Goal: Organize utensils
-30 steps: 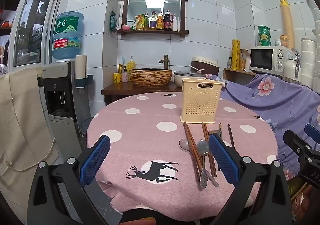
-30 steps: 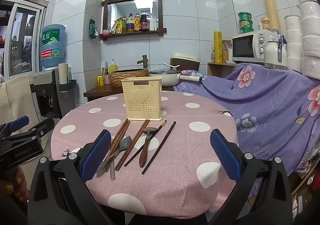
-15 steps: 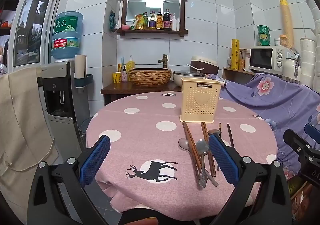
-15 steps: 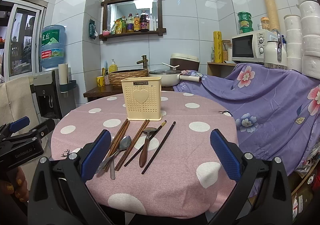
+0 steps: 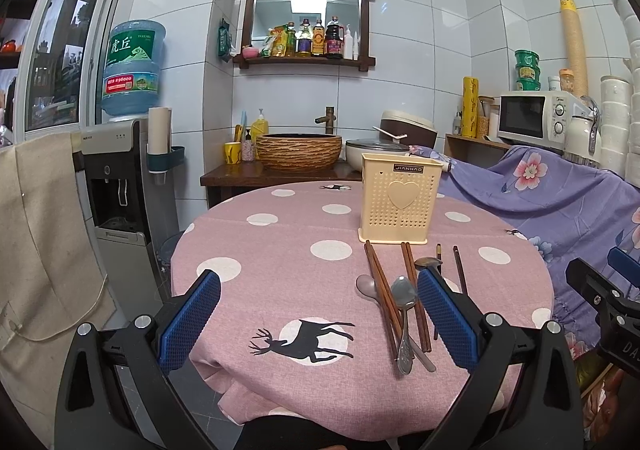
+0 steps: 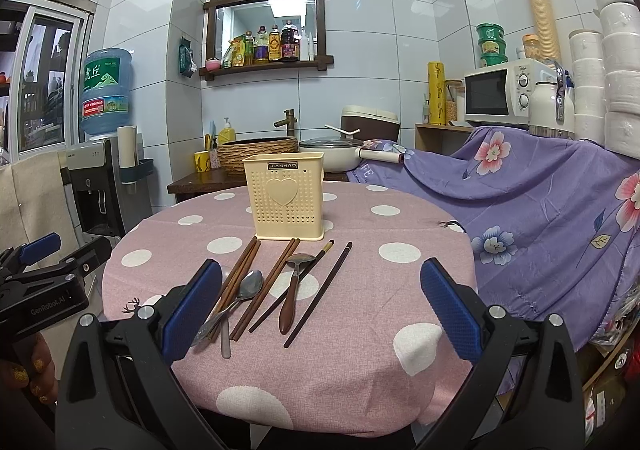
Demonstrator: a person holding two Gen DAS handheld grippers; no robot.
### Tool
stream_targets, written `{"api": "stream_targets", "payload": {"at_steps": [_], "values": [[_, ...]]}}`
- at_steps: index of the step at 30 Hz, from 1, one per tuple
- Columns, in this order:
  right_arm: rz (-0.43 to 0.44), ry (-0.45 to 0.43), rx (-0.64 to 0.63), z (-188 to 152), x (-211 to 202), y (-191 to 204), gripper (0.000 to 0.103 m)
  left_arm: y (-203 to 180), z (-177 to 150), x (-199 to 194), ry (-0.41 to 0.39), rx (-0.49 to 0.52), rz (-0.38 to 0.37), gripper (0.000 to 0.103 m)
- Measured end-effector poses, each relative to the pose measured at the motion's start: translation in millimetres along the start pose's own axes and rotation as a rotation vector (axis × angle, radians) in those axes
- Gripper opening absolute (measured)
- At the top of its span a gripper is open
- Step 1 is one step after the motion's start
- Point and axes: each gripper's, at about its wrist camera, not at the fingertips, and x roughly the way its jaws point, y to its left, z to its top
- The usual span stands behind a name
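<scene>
I held my left gripper (image 5: 318, 316) over the near edge of the round worktop (image 5: 280, 250), its fingers (image 5: 190, 320) spread wide with nothing between them. My right gripper (image 6: 320, 304) hung the same way, fingers (image 6: 450, 308) wide apart and empty, above the near side of the pink polka-dot cloth.

The cream utensil holder (image 6: 285, 197) stood upright toward the far side of the worktop, its heart emblem facing me. Just in front of it the utensils lay loose on the cloth, fanned out from the holder's base. Two pairs of brown chopsticks (image 6: 240, 270) ran toward me, with a metal spoon (image 6: 250, 284) lying between them, bowl toward the holder. A second metal spoon (image 5: 366, 285) lay on the left of the group, crossed by the leftmost chopsticks. To the right lay a wooden-handled spoon (image 6: 294, 286), and two dark chopsticks (image 6: 320, 292) sat apart from each other, one on each side of it.

In the right wrist view my left gripper showed at the left edge, off the worktop.
</scene>
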Motion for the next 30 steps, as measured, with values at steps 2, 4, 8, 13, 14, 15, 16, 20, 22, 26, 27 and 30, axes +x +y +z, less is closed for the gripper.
{"api": "stream_targets", "payload": {"at_steps": [2, 4, 8, 13, 14, 15, 16, 20, 22, 26, 27, 30], "values": [[0.000, 0.001, 0.000, 0.5, 0.2, 0.0, 0.098, -0.1, 0.2, -0.2, 0.000, 0.000, -0.002, 0.097], [0.001, 0.001, -0.001, 0.6, 0.4, 0.3, 0.098, 0.2, 0.4, -0.3, 0.000, -0.001, -0.002, 0.097], [0.001, -0.001, -0.004, -1.1, 0.0, 0.9, 0.098, 0.6, 1.0, -0.3, -0.001, -0.002, -0.003, 0.097], [0.001, -0.001, -0.004, -1.4, -0.3, 0.7, 0.098, 0.8, 1.8, -0.5, -0.001, -0.003, -0.003, 0.097], [0.001, -0.001, -0.005, -1.3, -0.3, 0.8, 0.098, 0.7, 1.7, -0.4, -0.001, -0.003, -0.003, 0.097], [0.001, -0.001, -0.005, -1.5, -0.3, 0.9, 0.098, 0.7, 2.2, -0.7, -0.001, -0.003, -0.003, 0.097], [0.000, -0.001, -0.005, -1.6, -0.5, 0.9, 0.098, 0.6, 2.0, -0.8, -0.001, -0.003, -0.004, 0.097], [0.001, 0.000, -0.005, -1.1, -0.2, 0.7, 0.098, 0.1, 4.0, -1.3, -0.003, -0.003, -0.005, 0.097], [0.001, 0.000, -0.005, -1.2, -0.4, 0.8, 0.098, -0.1, 4.9, -1.5, -0.002, -0.004, -0.006, 0.097], [0.000, 0.000, -0.005, -0.7, -0.2, 0.7, 0.098, 0.0, 4.1, -1.6, -0.004, -0.003, -0.006, 0.097], [0.001, 0.000, -0.005, -1.0, -0.2, 0.8, 0.098, -0.1, 4.0, -1.6, -0.004, -0.003, -0.006, 0.097], [0.001, 0.000, -0.005, -1.1, -0.3, 0.9, 0.098, -0.1, 3.9, -1.6, -0.004, -0.003, -0.005, 0.097]]}}
